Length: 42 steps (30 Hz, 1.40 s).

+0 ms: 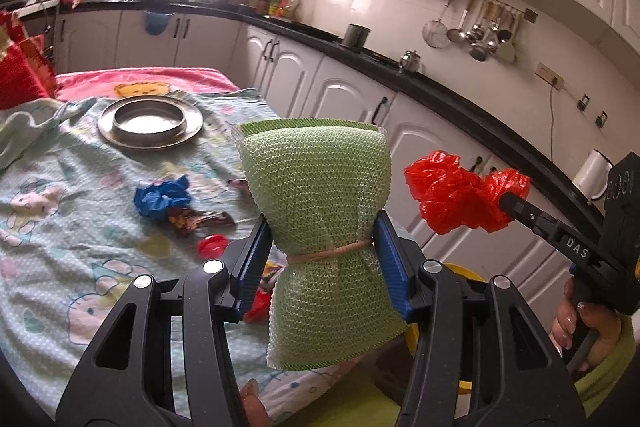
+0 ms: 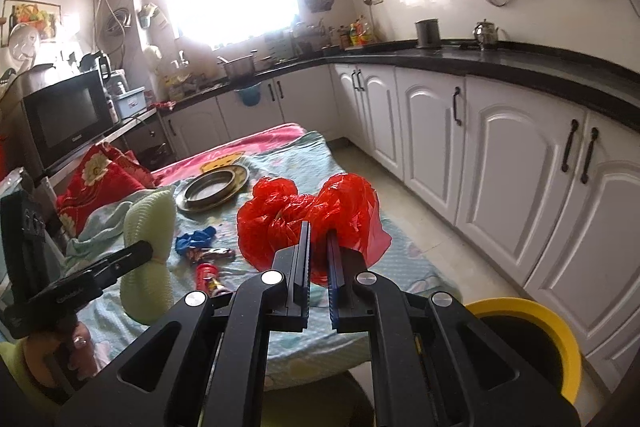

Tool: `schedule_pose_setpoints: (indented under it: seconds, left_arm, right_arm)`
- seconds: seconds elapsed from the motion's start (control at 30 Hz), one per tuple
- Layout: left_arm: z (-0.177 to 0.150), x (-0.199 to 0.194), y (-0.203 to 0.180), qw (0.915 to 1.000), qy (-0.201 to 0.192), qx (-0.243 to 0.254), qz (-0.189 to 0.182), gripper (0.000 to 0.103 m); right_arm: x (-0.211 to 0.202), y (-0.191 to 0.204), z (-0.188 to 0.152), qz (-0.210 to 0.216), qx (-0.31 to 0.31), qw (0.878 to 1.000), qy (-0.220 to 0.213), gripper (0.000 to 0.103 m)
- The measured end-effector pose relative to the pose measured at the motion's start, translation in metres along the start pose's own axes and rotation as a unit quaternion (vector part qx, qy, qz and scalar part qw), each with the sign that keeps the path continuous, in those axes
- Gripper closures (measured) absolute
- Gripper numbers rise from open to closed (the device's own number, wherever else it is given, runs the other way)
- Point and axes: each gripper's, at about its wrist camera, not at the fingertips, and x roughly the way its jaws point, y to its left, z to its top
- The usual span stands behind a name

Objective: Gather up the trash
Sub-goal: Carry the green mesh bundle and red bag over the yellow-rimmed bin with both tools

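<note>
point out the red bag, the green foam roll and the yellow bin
red bag (image 2: pixel 276 223), right wrist view, crumpled left lobe
green foam roll (image 1: pixel 316 179), left wrist view, upper half above the rubber band
yellow bin (image 2: pixel 560 331), right wrist view, yellow rim

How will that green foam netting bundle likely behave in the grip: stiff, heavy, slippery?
The green foam netting bundle probably squashes easily: it pinches in where the left gripper clamps it. Likely light, since it stands upright unsupported. Its knobbly mesh should resist slipping.

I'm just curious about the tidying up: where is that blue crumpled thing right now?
The blue crumpled wrapper lies on the patterned tablecloth, left of the green mesh bundle in the left camera's view, between the metal plate and a brown wrapper.
</note>
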Motion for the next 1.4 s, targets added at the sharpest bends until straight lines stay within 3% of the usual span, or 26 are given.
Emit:
schedule_pose_setpoints:
  seconds: [0.7,1.4]
  left_arm:
    - [-0.015,0.021,-0.06,0.9964,0.027,0.073,-0.035,0.059]
    - [-0.034,0.048,-0.126,0.9853,0.058,0.14,-0.079,0.059]
  right_arm:
    - [-0.042,-0.048,-0.021,-0.069,0.015,0.997,-0.026,0.096]
    - [-0.078,-0.113,-0.065,-0.129,0.061,0.99,-0.019,0.096]
